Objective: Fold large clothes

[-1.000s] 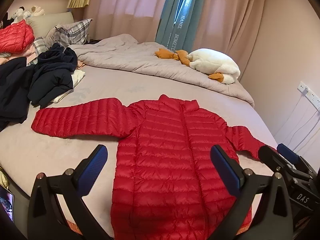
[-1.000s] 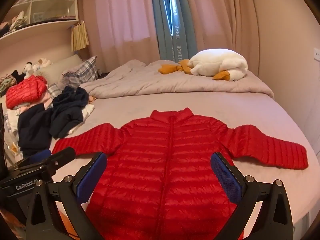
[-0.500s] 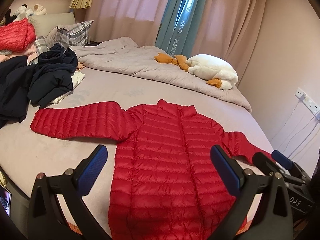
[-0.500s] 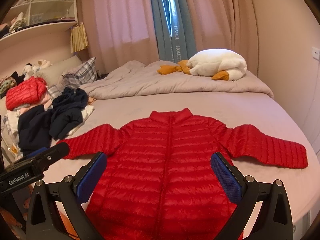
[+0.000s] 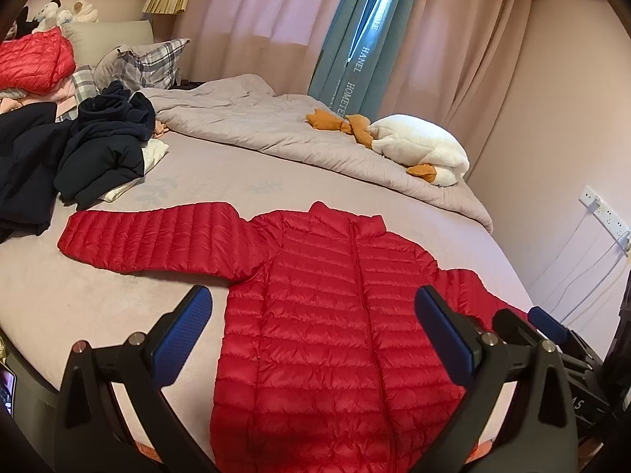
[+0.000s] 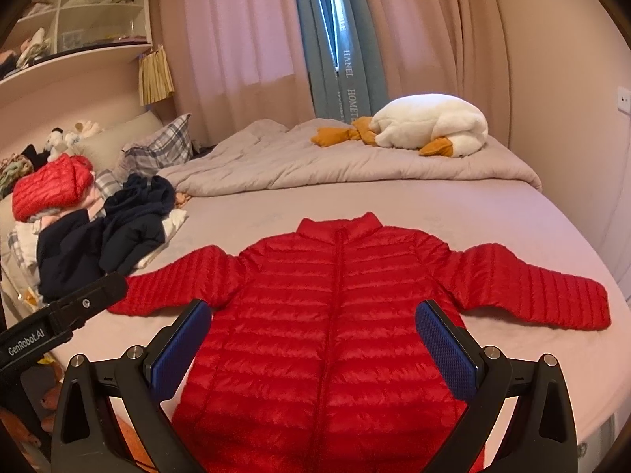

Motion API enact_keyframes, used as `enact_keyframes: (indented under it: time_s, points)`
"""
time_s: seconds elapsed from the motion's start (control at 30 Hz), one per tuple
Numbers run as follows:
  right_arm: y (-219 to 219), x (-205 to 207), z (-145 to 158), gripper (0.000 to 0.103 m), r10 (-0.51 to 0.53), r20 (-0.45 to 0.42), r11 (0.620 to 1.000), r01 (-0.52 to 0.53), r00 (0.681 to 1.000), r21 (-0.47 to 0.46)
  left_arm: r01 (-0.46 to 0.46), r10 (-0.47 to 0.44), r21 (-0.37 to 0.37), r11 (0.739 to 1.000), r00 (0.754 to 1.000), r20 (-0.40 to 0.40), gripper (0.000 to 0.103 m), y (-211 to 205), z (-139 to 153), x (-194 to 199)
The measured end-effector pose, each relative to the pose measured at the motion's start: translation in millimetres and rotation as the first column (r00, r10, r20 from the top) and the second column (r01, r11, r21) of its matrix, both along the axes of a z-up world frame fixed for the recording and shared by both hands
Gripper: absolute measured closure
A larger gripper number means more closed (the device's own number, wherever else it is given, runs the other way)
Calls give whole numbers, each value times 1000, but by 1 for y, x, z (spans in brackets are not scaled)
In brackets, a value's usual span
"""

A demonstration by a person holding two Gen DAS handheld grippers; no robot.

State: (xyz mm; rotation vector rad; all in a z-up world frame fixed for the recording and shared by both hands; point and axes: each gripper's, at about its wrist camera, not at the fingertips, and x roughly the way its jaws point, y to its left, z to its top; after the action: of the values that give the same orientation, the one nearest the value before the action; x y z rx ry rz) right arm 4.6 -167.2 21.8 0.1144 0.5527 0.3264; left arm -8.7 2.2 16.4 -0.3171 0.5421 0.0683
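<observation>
The red down jacket (image 6: 335, 315) lies zipped and face up on the bed (image 6: 493, 228), both sleeves spread out to the sides, a flat layout that suits folding from the edges inward. The left tool (image 5: 315, 331) and right tool (image 6: 315, 339) both hang above its lower half, each spread wide and holding nothing, probably poised to pick a sleeve or hem.

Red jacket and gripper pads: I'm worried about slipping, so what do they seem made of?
Red jacket: probably thin, slightly glossy nylon-like shell over puffy fill; stitched horizontal ribs show.
Right gripper pads: blue, matte, likely rubbery; a fine dimpled texture shows.
</observation>
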Motion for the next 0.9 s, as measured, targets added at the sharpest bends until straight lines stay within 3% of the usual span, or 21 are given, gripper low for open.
enact_keyframes:
  time_s: [0.23,0.9]
  points:
    - [1,1,-1,0,1,-6,1000,-1,1000,0,5,-5,19,1000,1000,14,0,0,1,-1]
    - [1,0,2,0,22,-10,999,-22,1000,24,33,-34,-38,999,999,-7,0,-1,3,-1]
